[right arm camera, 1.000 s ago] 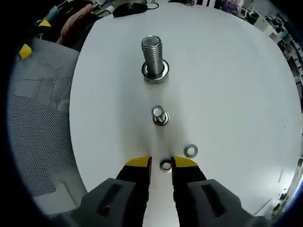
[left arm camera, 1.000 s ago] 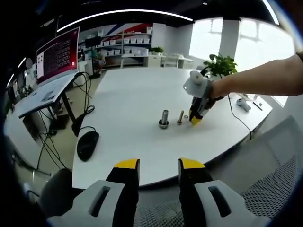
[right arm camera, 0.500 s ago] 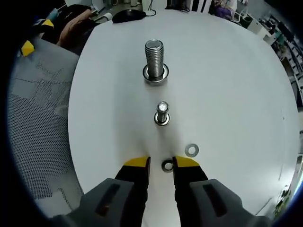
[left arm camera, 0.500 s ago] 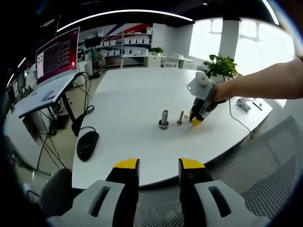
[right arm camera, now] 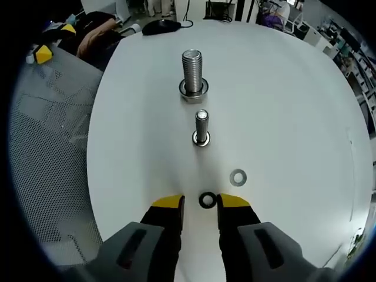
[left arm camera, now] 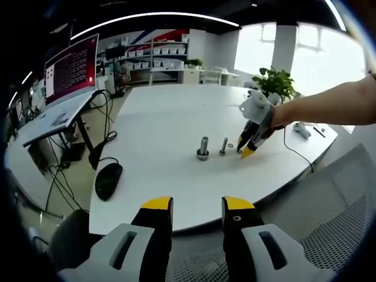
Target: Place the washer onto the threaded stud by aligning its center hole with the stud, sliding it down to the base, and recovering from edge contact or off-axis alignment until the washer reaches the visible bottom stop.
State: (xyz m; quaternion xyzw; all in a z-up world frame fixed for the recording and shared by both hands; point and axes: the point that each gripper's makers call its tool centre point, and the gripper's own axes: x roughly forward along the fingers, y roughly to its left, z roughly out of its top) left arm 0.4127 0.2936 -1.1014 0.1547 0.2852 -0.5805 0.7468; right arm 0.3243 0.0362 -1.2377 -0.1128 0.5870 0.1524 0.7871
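Note:
Two threaded studs stand upright on the white table (right arm camera: 294, 106): a thick one (right arm camera: 193, 73) with a washer at its base, and nearer to me a thin one (right arm camera: 201, 126). A dark washer (right arm camera: 207, 200) lies between the yellow tips of my right gripper (right arm camera: 200, 201), close to the right tip, and the gap is wider than the washer. A second, silver washer (right arm camera: 238, 177) lies flat just right of it. The left gripper view has my right gripper (left arm camera: 245, 151) tilted, tips down at the table beside the thin stud (left arm camera: 224, 145). My left gripper (left arm camera: 197, 204) hangs open off the table's near edge.
A black mouse (left arm camera: 108, 179) with its cable lies at the table's left end. A grey mesh chair (right arm camera: 47, 147) stands against the table edge. A potted plant (left arm camera: 273, 81) sits at the far side, and a monitor (left arm camera: 70, 67) stands on a separate desk.
The right gripper's view has tipped back, so the studs look more side-on and farther off. Its jaws stand slightly wider. The dark washer stays between the tips. The left gripper has held still.

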